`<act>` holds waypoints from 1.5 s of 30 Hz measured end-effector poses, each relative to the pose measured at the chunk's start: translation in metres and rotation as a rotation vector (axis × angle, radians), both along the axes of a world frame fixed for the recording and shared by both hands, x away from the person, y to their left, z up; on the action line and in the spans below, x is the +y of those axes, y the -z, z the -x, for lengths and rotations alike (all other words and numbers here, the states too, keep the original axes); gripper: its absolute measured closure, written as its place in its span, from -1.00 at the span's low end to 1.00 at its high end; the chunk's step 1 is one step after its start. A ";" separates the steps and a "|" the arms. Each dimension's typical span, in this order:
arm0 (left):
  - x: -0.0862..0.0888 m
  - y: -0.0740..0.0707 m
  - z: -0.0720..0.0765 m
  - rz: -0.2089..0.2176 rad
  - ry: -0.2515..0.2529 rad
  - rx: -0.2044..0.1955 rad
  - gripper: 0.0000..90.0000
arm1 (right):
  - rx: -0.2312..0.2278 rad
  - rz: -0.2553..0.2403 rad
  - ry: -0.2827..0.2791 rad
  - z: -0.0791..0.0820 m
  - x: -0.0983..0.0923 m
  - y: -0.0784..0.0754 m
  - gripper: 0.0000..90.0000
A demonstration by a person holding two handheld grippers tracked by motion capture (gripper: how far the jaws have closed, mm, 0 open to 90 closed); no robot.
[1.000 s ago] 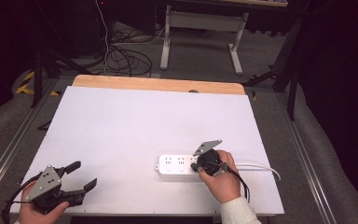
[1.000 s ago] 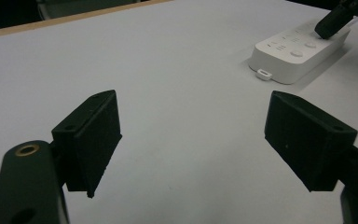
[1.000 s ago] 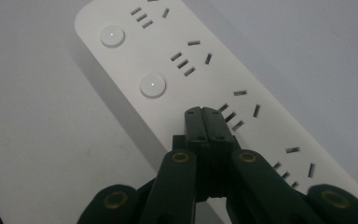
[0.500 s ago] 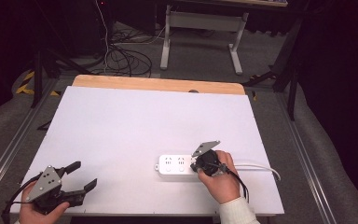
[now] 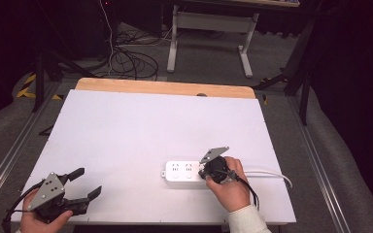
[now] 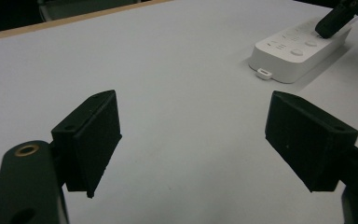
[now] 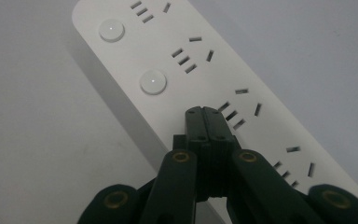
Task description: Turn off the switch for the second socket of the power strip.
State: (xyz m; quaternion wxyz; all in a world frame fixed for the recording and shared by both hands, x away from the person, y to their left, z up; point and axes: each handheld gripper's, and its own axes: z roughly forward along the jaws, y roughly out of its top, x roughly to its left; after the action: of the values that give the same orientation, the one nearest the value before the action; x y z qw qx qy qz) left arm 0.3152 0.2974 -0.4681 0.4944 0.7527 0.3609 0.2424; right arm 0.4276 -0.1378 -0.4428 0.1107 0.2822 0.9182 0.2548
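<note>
On power strip (image 7: 214, 70): right tongs (image 7: 208, 112) closed, tip-down.

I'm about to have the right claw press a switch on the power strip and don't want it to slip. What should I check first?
1. Right claw shut, so it presses as one tip: ok, its jaws meet with no gap.
2. Tip on a round button: not ok, it sits over the power strip where a third button would be, beside the socket slots; whether it covers one, cannot tell.
3. Strip lying flat on the table: ok.
4. Left claw clear of the strip: ok, open and empty at the near left corner.
5. Cord free of snags: ok, it trails right across the table.
6. Switch state: cannot tell.
</note>
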 end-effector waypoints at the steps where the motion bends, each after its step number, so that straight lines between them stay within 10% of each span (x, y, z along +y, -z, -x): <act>1: 0.000 0.000 0.000 0.000 0.000 0.000 -0.59 | -0.004 -0.002 0.002 0.001 0.000 0.000 1.00; 15: 0.001 0.001 -0.001 0.002 -0.002 0.000 -0.59 | -0.076 -0.139 -0.001 0.007 -0.012 -0.012 1.00; 38: 0.001 0.000 -0.001 0.002 0.001 0.000 -0.58 | -0.128 -0.213 -0.019 0.014 -0.016 -0.025 1.00; 45: 0.001 0.000 -0.001 0.004 0.001 -0.003 -0.58 | -0.141 -0.254 -0.022 0.014 -0.016 -0.027 0.40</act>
State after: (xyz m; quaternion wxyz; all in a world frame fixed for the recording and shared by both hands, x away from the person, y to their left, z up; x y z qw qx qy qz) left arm 0.3166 0.2981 -0.4681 0.4967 0.7515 0.3601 0.2425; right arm 0.4137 -0.1536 -0.4162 0.1358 0.2654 0.8715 0.3894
